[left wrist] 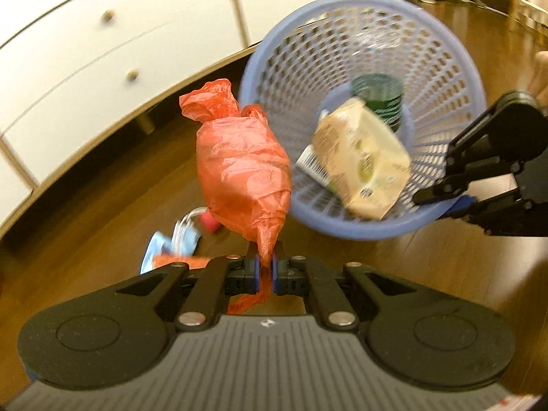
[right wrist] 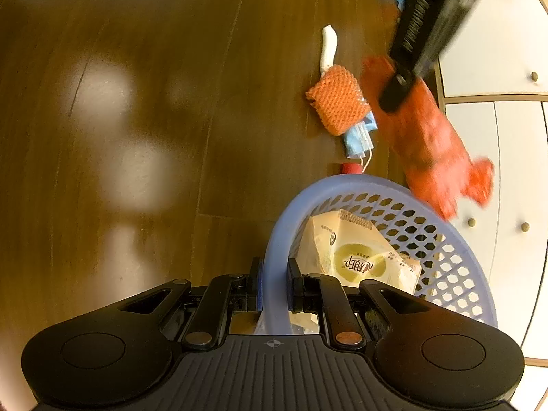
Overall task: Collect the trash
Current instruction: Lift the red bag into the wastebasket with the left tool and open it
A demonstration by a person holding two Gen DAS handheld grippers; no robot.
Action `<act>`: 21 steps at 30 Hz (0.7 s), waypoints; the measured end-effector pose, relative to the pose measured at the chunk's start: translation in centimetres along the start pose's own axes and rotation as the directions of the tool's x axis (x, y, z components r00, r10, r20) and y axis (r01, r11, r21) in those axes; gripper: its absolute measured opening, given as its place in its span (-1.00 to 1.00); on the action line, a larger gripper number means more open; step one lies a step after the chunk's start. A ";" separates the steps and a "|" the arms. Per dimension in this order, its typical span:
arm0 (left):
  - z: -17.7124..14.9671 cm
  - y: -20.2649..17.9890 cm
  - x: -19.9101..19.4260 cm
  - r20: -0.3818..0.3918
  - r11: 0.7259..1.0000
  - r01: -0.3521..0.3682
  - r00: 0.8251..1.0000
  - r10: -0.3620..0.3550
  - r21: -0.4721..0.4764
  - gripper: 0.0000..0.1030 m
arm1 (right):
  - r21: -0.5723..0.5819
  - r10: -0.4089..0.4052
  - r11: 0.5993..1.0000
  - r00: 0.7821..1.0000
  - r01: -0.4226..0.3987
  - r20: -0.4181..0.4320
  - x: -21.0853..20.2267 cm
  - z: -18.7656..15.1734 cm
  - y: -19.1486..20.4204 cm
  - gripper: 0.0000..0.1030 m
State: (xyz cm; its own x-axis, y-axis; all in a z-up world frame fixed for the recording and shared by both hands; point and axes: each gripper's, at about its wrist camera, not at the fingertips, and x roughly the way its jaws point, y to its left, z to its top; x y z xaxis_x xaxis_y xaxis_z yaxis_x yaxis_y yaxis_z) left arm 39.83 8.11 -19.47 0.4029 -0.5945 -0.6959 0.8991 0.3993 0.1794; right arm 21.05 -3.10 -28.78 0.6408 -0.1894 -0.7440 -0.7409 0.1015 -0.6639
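The wooden floor (right wrist: 137, 137) lies under everything, with a white cabinet (left wrist: 85, 34) along its edge, and above the floor the blue basket (left wrist: 363, 78) is held tilted by the right gripper (right wrist: 274, 279), whose fingers are closed on its rim. Inside the basket lie a beige snack packet (left wrist: 363, 157) and a green cup (left wrist: 380, 97). The left gripper (left wrist: 265, 269) is clamped on the twisted tail of the orange plastic bag (left wrist: 243, 167), just beside the rim, while an orange net (right wrist: 337, 101), a blue face mask (right wrist: 359, 137) and a small red cap (right wrist: 351, 168) lie on the floor.
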 end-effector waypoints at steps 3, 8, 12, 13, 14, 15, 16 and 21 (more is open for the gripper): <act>1.3 -0.8 0.3 0.025 0.998 0.024 0.999 -0.025 0.054 -0.92 | -0.004 0.001 1.000 1.000 -0.001 0.002 -0.1 -0.2 0.1 -0.82; 4.1 -2.3 1.4 0.065 0.989 0.061 0.995 -0.070 0.136 -0.90 | 0.000 0.004 1.000 1.000 -0.004 0.004 -0.2 -0.5 0.0 -0.82; 5.9 -3.1 2.3 0.085 0.985 0.079 0.992 -0.093 0.154 -0.42 | 0.008 0.001 1.000 1.000 -0.001 0.004 -0.3 -0.7 -0.2 -0.82; 6.1 -3.1 2.3 0.095 0.987 0.079 0.991 -0.093 0.143 -0.32 | 0.011 0.000 1.000 1.000 0.000 0.004 -0.3 -0.8 -0.3 -0.82; 6.2 -2.9 2.1 0.110 0.987 0.084 0.989 -0.100 0.134 -0.29 | 0.015 0.001 1.000 1.000 -0.001 0.002 -0.2 -0.8 -0.4 -0.82; 6.2 -2.8 1.9 0.119 0.987 0.092 0.987 -0.108 0.128 -0.29 | 0.019 -0.001 1.000 1.000 0.001 0.001 -0.2 -0.9 -0.5 -0.82; 6.3 -2.6 1.7 0.122 0.987 0.099 0.986 -0.115 0.128 -0.29 | 0.024 -0.001 1.000 1.000 0.001 0.000 -0.1 -1.0 -0.6 -0.82; 5.8 -2.1 1.2 0.128 0.988 0.100 0.985 -0.115 0.116 -0.30 | 0.047 -0.001 0.999 1.000 0.001 -0.006 -0.1 -1.5 -1.0 -0.82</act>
State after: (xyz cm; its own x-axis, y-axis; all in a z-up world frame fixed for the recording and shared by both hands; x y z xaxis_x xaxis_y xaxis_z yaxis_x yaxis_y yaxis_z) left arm 39.45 2.52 -16.65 0.3154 -0.7207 -0.6173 0.9487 0.2539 0.1883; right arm 21.40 -4.61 -27.92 0.6402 -0.1950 -0.7430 -0.7298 0.1475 -0.6675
